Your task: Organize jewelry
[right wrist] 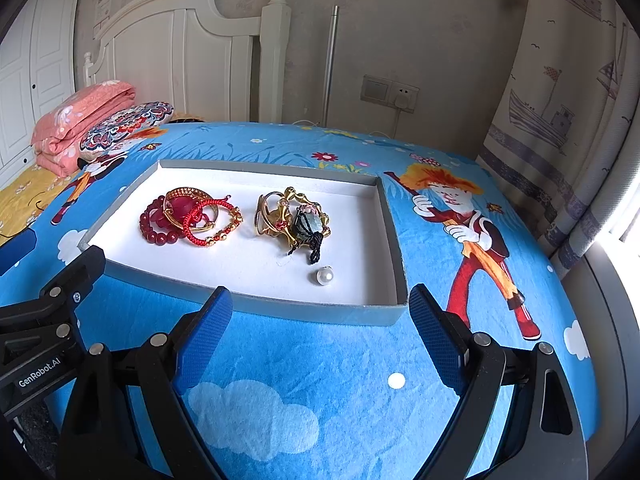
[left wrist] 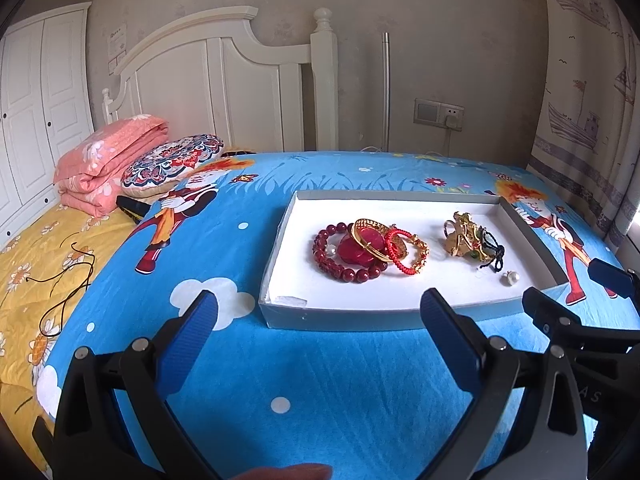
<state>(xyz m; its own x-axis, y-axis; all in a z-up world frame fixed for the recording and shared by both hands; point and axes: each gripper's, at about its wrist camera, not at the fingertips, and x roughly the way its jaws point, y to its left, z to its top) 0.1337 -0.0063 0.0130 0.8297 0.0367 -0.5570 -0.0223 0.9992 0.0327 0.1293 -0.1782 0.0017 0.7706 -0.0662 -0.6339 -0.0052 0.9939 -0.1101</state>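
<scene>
A shallow grey box with a white floor (left wrist: 340, 318) (right wrist: 320, 312) lies on the blue cartoon blanket. In it, on the left, is a pile of bracelets: red beads (left wrist: 344, 268) (right wrist: 156, 232), a gold bangle (left wrist: 366, 226), a red cord bracelet (left wrist: 400, 258) (right wrist: 200, 220). To the right lies a tangle of gold rings and pendants with black cord (left wrist: 472, 240) (right wrist: 296, 220). A single pearl (left wrist: 511, 278) (right wrist: 325, 277) lies near the front right. My left gripper (left wrist: 320, 308) and right gripper (right wrist: 320, 304) are both open and empty, hovering just before the box's near wall.
The blanket (left wrist: 320, 380) covers a raised surface beside a bed with a yellow quilt (left wrist: 36, 264), a folded pink quilt (left wrist: 108, 160) and a patterned cushion (left wrist: 172, 164). A black cord (left wrist: 68, 280) lies on the quilt. A curtain (right wrist: 560, 120) hangs on the right.
</scene>
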